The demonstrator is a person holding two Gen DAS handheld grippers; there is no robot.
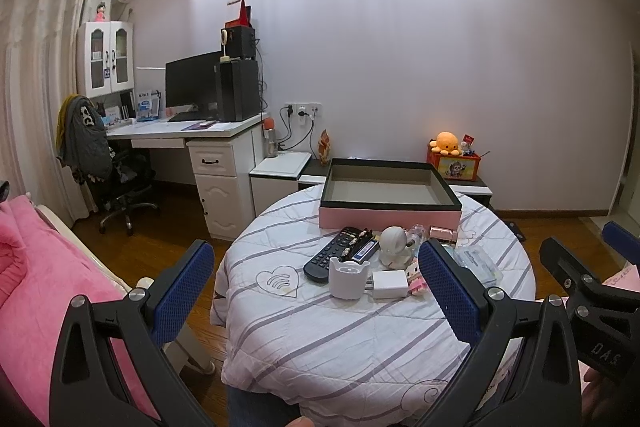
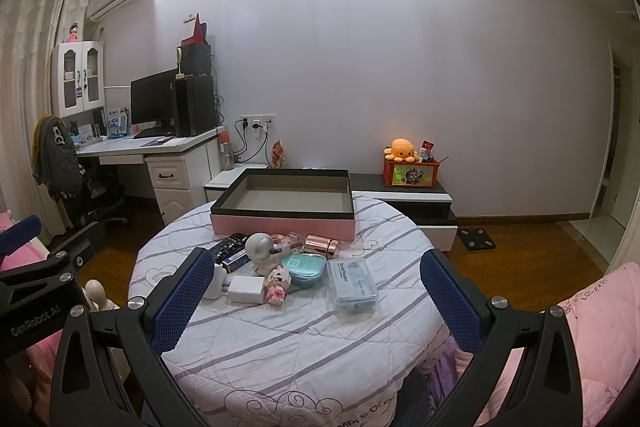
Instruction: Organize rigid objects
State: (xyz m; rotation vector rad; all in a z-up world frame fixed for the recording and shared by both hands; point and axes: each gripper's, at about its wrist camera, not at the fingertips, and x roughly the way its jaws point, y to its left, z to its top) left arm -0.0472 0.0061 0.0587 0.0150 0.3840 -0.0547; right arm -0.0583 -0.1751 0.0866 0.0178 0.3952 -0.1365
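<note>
A pink box with a black rim [image 1: 390, 217] [image 2: 282, 225] stands open and empty at the far side of a round table with a striped cloth [image 1: 320, 339] [image 2: 304, 339]. In front of it lie a black remote [image 1: 330, 253] [image 2: 228, 245], a white holder [image 1: 347, 277], a white charger [image 1: 390, 283] [image 2: 246, 289], a white round figure [image 1: 394, 245] [image 2: 264, 253], a teal case [image 2: 306, 267], a clear plastic case [image 2: 354, 285] and a rose-gold tube [image 2: 322, 246]. My left gripper [image 1: 316, 301] and right gripper [image 2: 316, 303] are both open and empty, above the table's near side.
A white desk with a monitor [image 1: 192, 87] and an office chair [image 1: 120, 179] stand at the left. A low cabinet with an orange toy box [image 2: 410, 173] is behind the table. Pink bedding [image 1: 44, 275] [image 2: 592, 339] lies on both sides.
</note>
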